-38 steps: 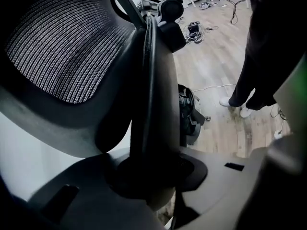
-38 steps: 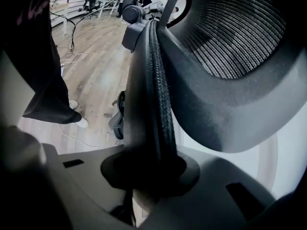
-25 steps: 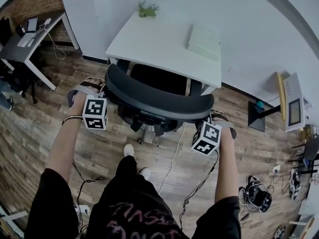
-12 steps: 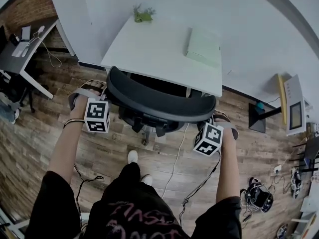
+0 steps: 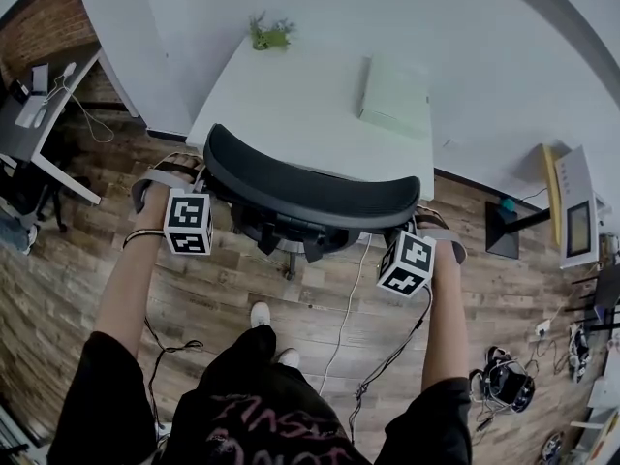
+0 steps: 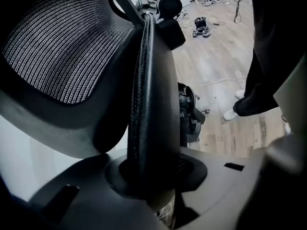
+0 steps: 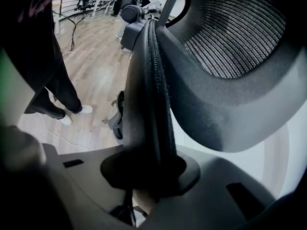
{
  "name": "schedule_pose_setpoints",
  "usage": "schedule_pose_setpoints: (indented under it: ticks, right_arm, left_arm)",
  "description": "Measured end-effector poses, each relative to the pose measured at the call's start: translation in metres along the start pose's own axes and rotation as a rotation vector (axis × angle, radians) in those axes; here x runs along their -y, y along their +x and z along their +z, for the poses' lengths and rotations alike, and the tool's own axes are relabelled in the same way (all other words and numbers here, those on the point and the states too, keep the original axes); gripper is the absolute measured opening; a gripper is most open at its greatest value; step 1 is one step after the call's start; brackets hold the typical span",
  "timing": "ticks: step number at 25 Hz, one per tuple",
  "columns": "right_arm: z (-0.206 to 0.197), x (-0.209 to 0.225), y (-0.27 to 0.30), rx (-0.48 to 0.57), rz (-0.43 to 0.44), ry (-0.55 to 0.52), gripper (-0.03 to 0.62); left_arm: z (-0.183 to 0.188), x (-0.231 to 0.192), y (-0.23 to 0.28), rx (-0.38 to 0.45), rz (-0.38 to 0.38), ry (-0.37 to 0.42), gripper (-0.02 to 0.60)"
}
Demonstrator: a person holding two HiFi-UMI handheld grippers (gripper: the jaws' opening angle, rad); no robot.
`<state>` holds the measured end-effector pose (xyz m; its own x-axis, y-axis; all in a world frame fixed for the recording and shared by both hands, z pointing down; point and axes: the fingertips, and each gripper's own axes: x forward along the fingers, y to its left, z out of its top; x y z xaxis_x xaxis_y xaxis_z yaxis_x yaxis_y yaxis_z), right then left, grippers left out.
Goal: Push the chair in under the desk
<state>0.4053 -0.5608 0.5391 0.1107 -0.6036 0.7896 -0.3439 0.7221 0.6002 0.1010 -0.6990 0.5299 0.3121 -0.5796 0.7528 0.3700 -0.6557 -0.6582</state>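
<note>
You clamp chair back (image 5: 310, 194) ends w/ L gripper (image 6: 149, 174) & R gripper (image 7: 151, 174); desk (image 5: 300, 95) lies dead ahead, neither arm nearer.

Pale wood-plank floor (image 5: 223, 289) fills most of the head view. A thin white cable (image 5: 341, 303) runs across it, and dark cables (image 5: 389, 361) trail nearby. Two white shoes (image 5: 260, 314) stand on the planks. At the upper left a brick wall (image 5: 34, 13) backs a grey side worktop (image 5: 21, 132) on white legs, which carries small devices and a white lead. A small green plant (image 5: 268, 33) stands close to the white wall (image 5: 484, 46), and a pale green book (image 5: 395, 95) lies flat to its right. At the right edge a white device with a screen (image 5: 578, 223) sits beside a yellow-edged board (image 5: 550, 187). A dark headset (image 5: 504, 381) lies on the floor at the lower right.
</note>
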Motion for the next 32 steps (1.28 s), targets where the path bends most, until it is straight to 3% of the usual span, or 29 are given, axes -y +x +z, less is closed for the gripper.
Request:
schedule_pose_setpoints:
  ticks: [21,32]
  right_arm:
    - [0.003,0.041,0.034,0.008,0.013,-0.006,0.094]
    - [0.005,0.046,0.034,0.009,-0.054,0.024,0.118]
  left_arm:
    - [-0.010,-0.036,0.039,-0.008,-0.010,-0.001,0.092]
    - [-0.012,-0.036,0.040,0.005,-0.005,0.016,0.098]
